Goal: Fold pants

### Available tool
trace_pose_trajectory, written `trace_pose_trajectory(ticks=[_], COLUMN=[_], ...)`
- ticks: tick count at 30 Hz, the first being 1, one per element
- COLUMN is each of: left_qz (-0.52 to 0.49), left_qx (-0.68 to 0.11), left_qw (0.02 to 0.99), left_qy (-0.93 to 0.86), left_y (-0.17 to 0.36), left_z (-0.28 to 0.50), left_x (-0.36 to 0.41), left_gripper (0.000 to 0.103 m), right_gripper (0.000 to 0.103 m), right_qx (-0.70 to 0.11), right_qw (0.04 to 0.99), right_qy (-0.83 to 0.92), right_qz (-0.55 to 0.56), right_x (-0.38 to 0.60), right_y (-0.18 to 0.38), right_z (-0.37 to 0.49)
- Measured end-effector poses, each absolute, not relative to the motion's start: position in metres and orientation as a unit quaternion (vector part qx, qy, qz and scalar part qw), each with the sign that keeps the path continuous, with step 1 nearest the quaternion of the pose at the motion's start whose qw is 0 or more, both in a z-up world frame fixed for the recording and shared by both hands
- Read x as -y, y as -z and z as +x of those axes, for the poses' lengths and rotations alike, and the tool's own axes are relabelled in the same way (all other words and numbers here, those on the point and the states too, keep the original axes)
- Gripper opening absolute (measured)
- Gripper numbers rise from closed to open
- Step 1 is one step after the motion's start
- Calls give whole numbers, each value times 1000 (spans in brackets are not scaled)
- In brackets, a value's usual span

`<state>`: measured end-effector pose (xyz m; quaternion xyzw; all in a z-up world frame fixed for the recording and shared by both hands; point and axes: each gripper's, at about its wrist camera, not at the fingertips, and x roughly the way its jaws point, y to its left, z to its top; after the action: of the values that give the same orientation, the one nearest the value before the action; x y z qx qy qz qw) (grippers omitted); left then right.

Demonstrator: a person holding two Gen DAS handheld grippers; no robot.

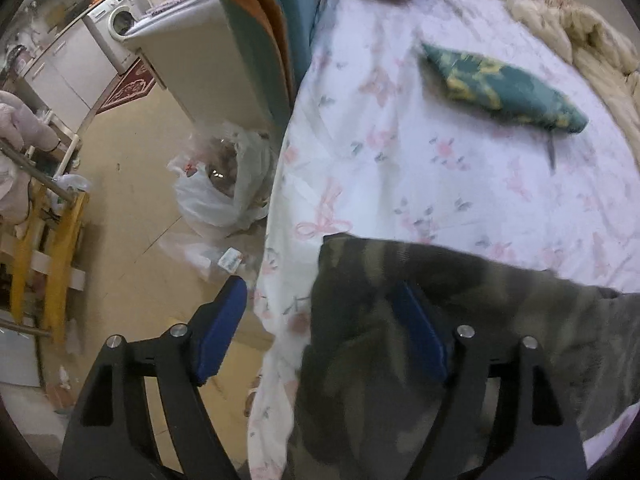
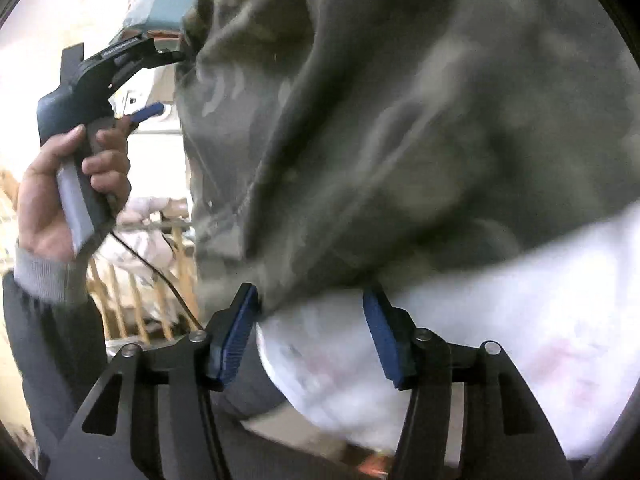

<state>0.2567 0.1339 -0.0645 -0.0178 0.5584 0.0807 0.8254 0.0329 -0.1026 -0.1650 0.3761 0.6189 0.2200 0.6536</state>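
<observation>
Camo pants lying lengthwise along bed edge, left tool and right tool both spread open.

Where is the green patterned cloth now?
In the left wrist view the green cloth lies on the bed, upper right, beyond the camouflage pants and near the cream blanket.

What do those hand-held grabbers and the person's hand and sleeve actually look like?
Each gripper, left and right, has black cut-out arms with silver bolts and two ribbed blue pads. Seen from the right wrist, the left one has a grey pistol handle with a blue trigger and a thin black cable. The bare left hand emerges from a grey cuff under a dark sleeve.
</observation>
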Motion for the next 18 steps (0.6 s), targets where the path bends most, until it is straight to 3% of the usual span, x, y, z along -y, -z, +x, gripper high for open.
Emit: trace_pose_trajectory(ticks=[4, 9, 14, 18], left_qz=[-49, -103, -94, -64], left_qx=[-529, -510, -532, -533], left_qw=[844, 854, 841, 842], left_qy=[-68, -6, 30, 49], left_y=[29, 7, 4, 1], left_z=[244, 221, 223, 225], left_x=[-122, -88, -34, 15], left_gripper=[76, 81, 81, 81], right_gripper=[57, 57, 57, 58], right_qx=[-547, -451, -403, -383], right_qw=[728, 785, 770, 775], right_qy=[-156, 66, 224, 245], right_qz=[381, 420, 442, 438], right_x=[184, 330, 437, 467], right_y=[128, 117, 127, 134], right_z=[14, -10, -25, -6])
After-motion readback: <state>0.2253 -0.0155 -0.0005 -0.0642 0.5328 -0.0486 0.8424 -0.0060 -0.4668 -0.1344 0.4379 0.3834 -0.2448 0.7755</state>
